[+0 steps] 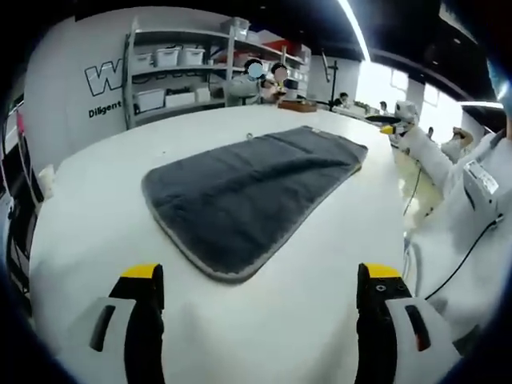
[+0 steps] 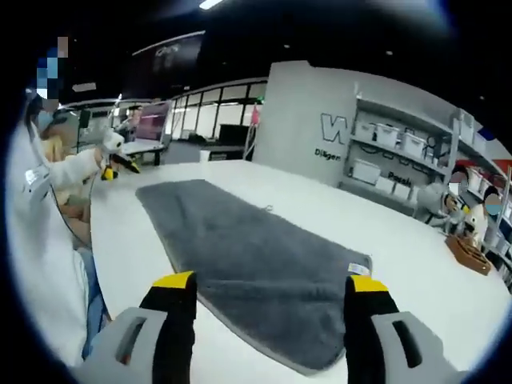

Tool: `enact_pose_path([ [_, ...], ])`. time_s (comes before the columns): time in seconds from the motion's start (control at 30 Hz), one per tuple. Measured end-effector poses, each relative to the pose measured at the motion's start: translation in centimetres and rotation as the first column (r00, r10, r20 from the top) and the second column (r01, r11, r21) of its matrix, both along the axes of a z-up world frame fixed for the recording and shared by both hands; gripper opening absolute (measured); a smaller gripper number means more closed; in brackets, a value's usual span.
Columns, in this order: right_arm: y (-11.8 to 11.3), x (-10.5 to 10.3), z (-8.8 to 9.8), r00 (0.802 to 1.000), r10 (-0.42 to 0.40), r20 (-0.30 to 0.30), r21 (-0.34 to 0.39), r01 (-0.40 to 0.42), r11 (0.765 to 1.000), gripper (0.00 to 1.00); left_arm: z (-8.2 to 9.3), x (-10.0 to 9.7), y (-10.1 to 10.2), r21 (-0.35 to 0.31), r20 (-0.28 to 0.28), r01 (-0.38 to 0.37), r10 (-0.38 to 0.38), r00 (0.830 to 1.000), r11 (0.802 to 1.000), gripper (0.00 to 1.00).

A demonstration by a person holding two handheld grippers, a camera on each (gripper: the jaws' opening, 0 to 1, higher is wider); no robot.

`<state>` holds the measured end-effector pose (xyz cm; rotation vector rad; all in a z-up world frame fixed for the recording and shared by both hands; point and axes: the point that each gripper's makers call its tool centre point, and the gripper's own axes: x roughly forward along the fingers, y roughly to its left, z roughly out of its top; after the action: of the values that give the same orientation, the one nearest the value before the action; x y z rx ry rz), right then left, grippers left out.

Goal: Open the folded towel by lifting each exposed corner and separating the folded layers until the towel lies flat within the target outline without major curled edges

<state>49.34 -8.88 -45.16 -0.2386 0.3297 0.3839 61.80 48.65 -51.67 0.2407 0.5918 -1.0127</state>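
Across middle of white table, gray towel lies folded lengthwise, unopening not begun; left claw, right claw both wide apart, empty.

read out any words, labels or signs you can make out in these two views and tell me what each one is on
"W", large outlined letter, rest cut off: grey wall beside the shelving.
"Diligent", smaller line under it, cut off by the shelving: same wall.
White label on the grey towel, near its corner: too small to read.
Patch on a person's white sleeve: too blurred to read.
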Motion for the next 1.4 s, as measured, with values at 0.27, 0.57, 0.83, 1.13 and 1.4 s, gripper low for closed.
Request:
enact_pose_path([
  [0.27, -1.5, -2.4, -2.2, 0.998, -0.063, -0.03, 0.001, 0.063, 0.998, 0.97, -1.0, 0.0, -0.2, -0.011, -0.028, -0.019, 0.019, 0.999, 1.0, 0.97],
  [0.57, -1.6, -3.0, -3.1, 0.998, -0.063, -0.027, 0.016, 0.064, 0.998, 0.99, -2.5, 0.6, -0.1, -0.019, -0.059, -0.072, 0.07, 0.996, 0.997, 0.93],
  [0.83, -1.7, -2.7, -4.0, 0.998, -0.053, -0.039, 0.029, 0.054, 0.998, 0.99, -3.0, 0.9, -1.4, -0.012, -0.013, -0.084, 0.084, 0.996, 0.996, 0.82],
  [1.13, -1.4, -2.9, -4.6, 0.998, -0.034, -0.051, 0.031, 0.036, 0.999, 0.98, -2.7, 2.8, -1.8, -0.064, 0.039, -0.145, 0.148, 0.988, 0.987, 0.55],
  [1.4, -1.6, -3.0, -5.2, 0.997, -0.038, -0.074, 0.032, 0.04, 0.999, 0.97, -1.3, 4.7, -3.0, -0.137, 0.079, -0.16, 0.171, 0.982, 0.978, 0.42],
])
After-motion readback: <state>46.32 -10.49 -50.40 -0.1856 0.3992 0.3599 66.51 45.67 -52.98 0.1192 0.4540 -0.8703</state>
